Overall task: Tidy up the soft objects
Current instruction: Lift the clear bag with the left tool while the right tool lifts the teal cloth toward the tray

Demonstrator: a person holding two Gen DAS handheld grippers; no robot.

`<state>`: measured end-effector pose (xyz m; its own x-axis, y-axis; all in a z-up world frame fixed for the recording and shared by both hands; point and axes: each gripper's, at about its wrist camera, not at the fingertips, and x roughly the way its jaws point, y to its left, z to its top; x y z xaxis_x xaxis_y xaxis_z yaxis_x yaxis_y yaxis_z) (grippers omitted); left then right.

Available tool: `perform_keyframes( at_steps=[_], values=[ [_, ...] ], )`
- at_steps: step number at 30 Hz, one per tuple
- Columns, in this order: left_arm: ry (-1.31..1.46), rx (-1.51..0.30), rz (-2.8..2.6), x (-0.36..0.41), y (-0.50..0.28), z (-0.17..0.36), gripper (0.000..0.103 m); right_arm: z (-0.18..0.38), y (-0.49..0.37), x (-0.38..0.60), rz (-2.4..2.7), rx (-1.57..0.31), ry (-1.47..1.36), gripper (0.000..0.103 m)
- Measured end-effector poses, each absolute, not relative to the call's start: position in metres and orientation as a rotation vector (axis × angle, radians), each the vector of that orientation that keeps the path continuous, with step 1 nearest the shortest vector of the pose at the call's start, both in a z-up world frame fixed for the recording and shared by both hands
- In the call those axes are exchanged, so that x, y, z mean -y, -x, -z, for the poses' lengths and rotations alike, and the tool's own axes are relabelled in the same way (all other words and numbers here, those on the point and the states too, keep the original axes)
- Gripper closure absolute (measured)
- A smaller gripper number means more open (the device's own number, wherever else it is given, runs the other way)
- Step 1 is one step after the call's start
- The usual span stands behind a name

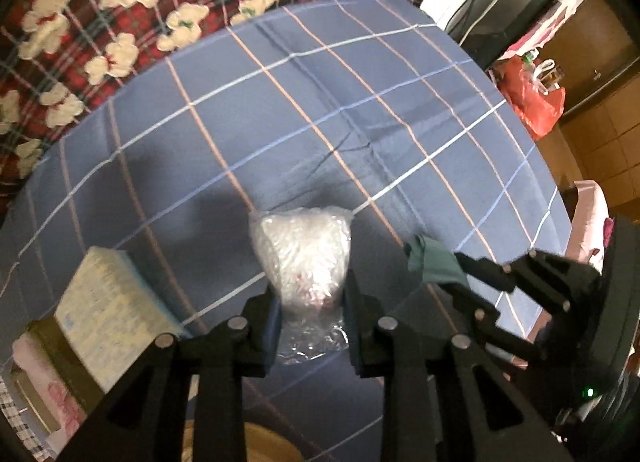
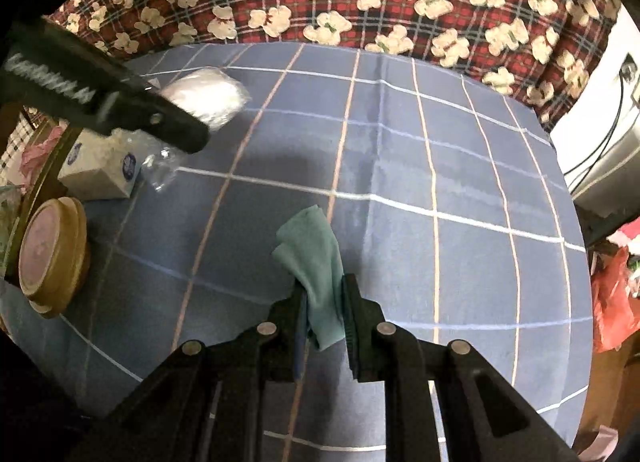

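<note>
Dangling above the blue checked bedsheet (image 2: 460, 166), a teal cloth (image 2: 316, 262) sat clamped in the right gripper (image 2: 326, 314); the left gripper (image 1: 312, 302) had pinched a clear plastic bag (image 1: 304, 254) of white stuffing. Both soft things were gripped, neither yet put away; a tissue box (image 1: 108, 302) lay beside them, so the sorting seemed barely begun.

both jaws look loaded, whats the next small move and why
Probably carry both loads toward the box at the left edge and set them down beside it. The left gripper is shut on the plastic bag and the right gripper on the green cloth, both seemingly lifted off the blue sheet.
</note>
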<state>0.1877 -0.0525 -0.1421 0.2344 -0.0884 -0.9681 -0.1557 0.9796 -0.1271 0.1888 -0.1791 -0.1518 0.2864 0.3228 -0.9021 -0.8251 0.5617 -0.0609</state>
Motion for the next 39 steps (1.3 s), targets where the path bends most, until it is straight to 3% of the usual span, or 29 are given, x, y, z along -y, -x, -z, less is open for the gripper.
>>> perform_keyframes(
  at_steps=[39],
  values=[
    [0.345, -1.141, -0.281, -0.018, -0.057, 0.07, 0.078, 0.1, -0.124, 0.092, -1.044, -0.855, 0.692, 0.085]
  ],
)
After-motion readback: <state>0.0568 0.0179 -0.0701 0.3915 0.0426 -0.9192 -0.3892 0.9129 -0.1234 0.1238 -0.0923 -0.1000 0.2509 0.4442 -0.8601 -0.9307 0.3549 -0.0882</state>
